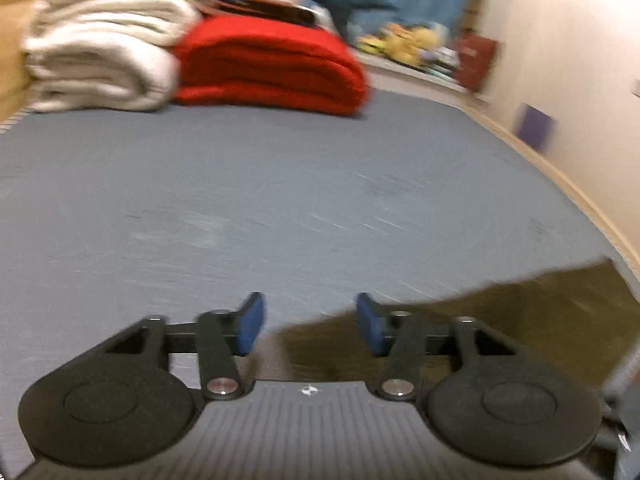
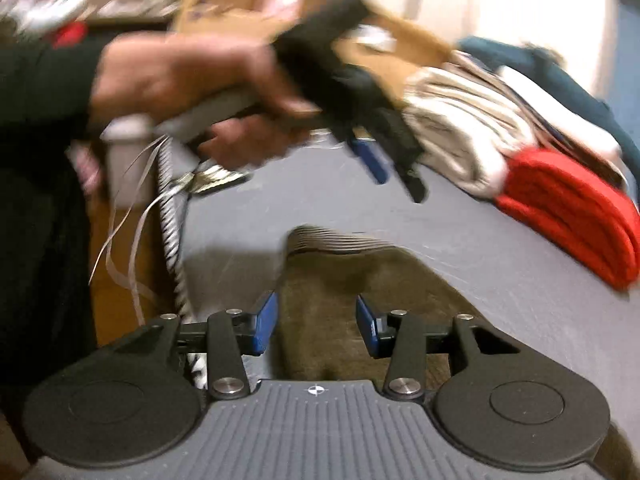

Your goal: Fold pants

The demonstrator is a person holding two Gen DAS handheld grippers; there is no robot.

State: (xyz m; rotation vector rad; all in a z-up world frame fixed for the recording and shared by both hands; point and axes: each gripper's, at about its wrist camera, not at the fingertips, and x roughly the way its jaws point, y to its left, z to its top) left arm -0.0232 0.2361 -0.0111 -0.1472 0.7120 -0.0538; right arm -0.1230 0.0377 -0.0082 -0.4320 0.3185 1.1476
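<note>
Olive-brown pants (image 2: 360, 280) lie flat on the grey bed sheet (image 1: 280, 200). In the left wrist view the pants (image 1: 500, 312) show at lower right. My left gripper (image 1: 310, 322) is open and empty, hovering over the edge of the pants. My right gripper (image 2: 316, 322) is open and empty, low over the pants, whose ribbed waistband (image 2: 336, 240) lies ahead of it. The right wrist view also shows the left gripper (image 2: 384, 160) held in a hand above the bed, blurred by motion.
A folded red blanket (image 1: 272, 64) and a stack of white towels (image 1: 104, 48) sit at the far end of the bed. A wall (image 1: 580, 60) runs along the right. A cardboard box (image 2: 240, 4) stands behind the hand. Cables (image 2: 172, 216) hang at the left.
</note>
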